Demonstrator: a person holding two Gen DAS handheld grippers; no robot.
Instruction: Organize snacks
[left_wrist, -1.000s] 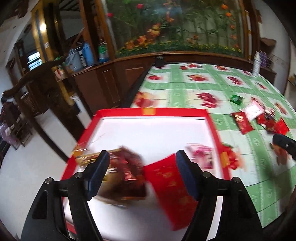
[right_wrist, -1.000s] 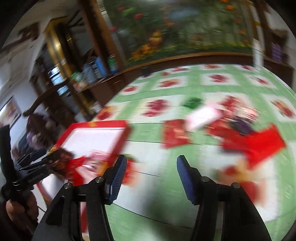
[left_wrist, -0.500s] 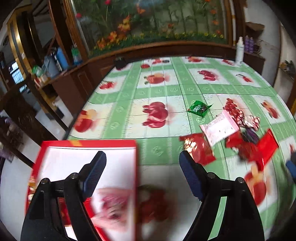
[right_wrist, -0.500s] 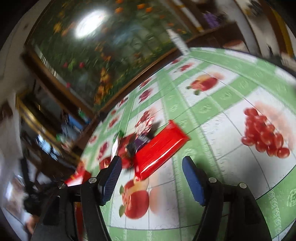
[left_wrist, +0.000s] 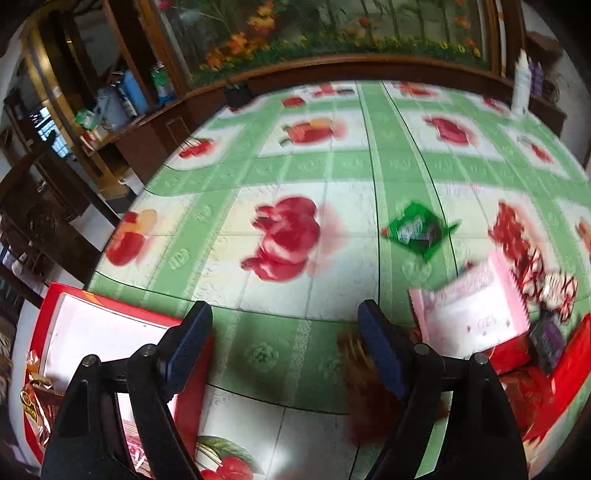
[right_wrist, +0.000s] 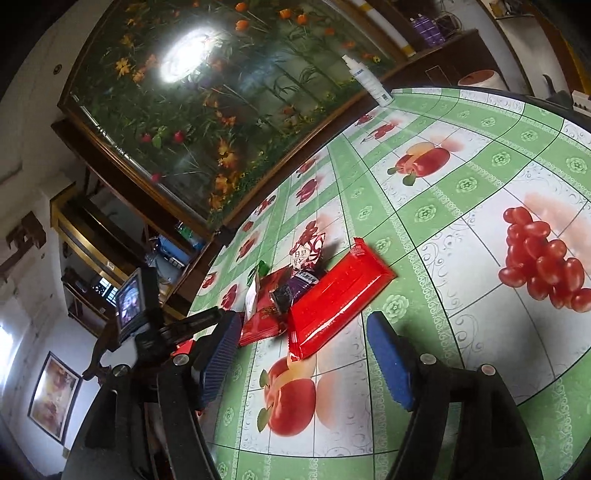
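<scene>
Both your left gripper (left_wrist: 284, 343) and right gripper (right_wrist: 299, 350) gape empty. A few snacks—blurred, perhaps two—sit in the red tray (left_wrist: 55, 295) at lower left; the red packet (right_wrist: 336, 295) and its pile, mid-frame, await sorting—most work remains.

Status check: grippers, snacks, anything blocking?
Left gripper open, empty; right gripper open, empty. Long glossy red snack packet ahead of right gripper, beside loose wrappers. Red-rimmed white tray at left. Nothing blocking.

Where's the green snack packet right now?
In the left wrist view the green packet lies alone on the tablecloth, right of centre, just beyond the pink packet and ahead of the open left gripper.
</scene>
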